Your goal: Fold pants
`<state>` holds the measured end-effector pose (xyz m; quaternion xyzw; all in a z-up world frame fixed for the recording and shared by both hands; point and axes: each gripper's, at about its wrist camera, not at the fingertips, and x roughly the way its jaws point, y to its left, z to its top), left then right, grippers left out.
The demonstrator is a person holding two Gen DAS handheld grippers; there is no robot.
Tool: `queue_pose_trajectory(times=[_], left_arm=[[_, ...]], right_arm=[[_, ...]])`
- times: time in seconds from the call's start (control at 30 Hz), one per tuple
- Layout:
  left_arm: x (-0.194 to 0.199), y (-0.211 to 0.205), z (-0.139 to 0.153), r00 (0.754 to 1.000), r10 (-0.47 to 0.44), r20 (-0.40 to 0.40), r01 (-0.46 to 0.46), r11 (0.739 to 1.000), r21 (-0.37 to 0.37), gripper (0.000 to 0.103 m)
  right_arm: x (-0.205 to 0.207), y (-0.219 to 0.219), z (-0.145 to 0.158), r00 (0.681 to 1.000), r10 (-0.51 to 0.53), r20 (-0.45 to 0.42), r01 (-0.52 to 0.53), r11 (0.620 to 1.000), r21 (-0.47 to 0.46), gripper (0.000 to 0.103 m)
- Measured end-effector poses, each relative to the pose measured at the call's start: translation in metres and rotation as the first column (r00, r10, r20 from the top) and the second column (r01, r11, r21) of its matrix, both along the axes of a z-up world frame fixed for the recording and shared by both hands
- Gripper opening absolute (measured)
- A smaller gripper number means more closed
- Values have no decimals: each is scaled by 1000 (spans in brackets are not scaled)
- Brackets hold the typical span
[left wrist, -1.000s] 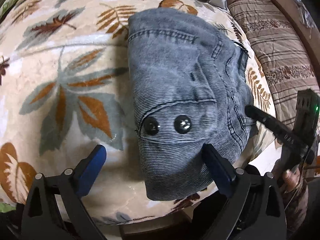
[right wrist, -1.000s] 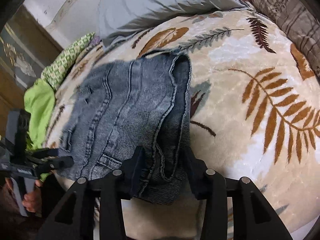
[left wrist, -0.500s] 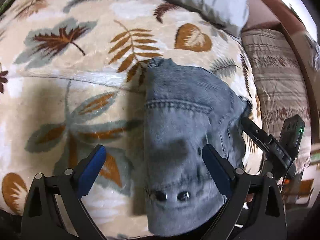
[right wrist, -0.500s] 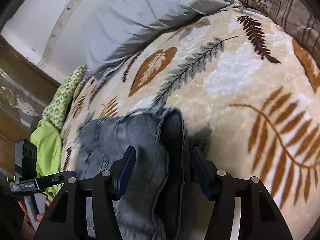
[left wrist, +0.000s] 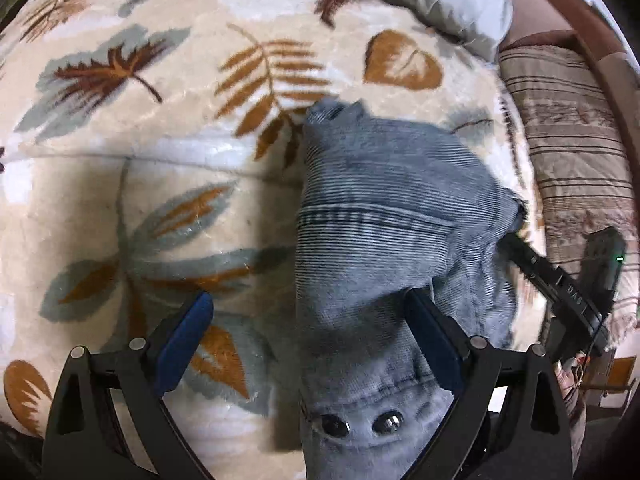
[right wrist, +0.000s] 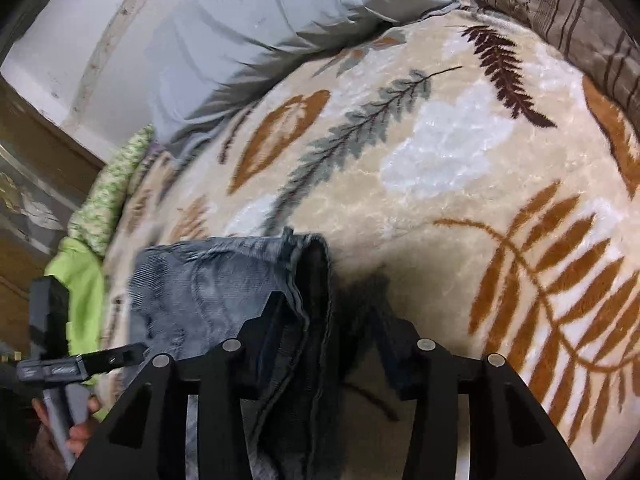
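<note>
Blue-grey denim pants (left wrist: 372, 216) lie folded in a bundle on the leaf-patterned blanket (left wrist: 160, 152); two metal snaps (left wrist: 360, 424) show at their near end. My left gripper (left wrist: 308, 330) is open wide over them, its right blue pad (left wrist: 428, 332) resting against the denim and its left pad over bare blanket. In the right wrist view the pants' (right wrist: 224, 284) thick folded edge runs between the fingers of my right gripper (right wrist: 332, 320), whose jaws are closing; the left finger touches the cloth and a gap stays beside the right finger.
A grey pillow (right wrist: 260, 28) lies at the far end of the bed. A brown striped cushion (left wrist: 568, 152) lines one side, and green cloth (right wrist: 80, 272) the other. A hand (right wrist: 80, 432) holds the left gripper's handle at the bed's edge.
Both grippers slid across the bed and rolled; the pants now sit lower and nearer in both views, more bunched. The right jaws widened, then narrowed again around the folded edge.
</note>
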<state>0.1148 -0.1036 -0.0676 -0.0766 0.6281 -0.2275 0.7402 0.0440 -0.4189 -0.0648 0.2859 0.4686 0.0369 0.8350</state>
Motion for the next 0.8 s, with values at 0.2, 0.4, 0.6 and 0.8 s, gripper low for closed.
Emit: queue_pose_trajectory(times=[0.2, 0.4, 0.6, 0.8], left_arm=[[-17, 3, -1, 996, -78, -42, 74, 992, -106, 97], [-20, -10, -15, 986, -100, -133, 78, 984, -162, 97], [-23, -22, -8, 988, -119, -98, 105, 985, -137, 84], [-33, -26, 9, 992, -128, -18, 126, 989, -77, 60]], right_arm=[[-22, 5, -8, 991, 135, -10, -133, 983, 123, 62], [-25, 17, -18, 973, 218, 73, -230, 925, 303, 62], [-20, 18, -27, 973, 225, 50, -230, 934, 274, 48], [-28, 32, -8, 968, 250, 23, -250, 957, 147, 32]])
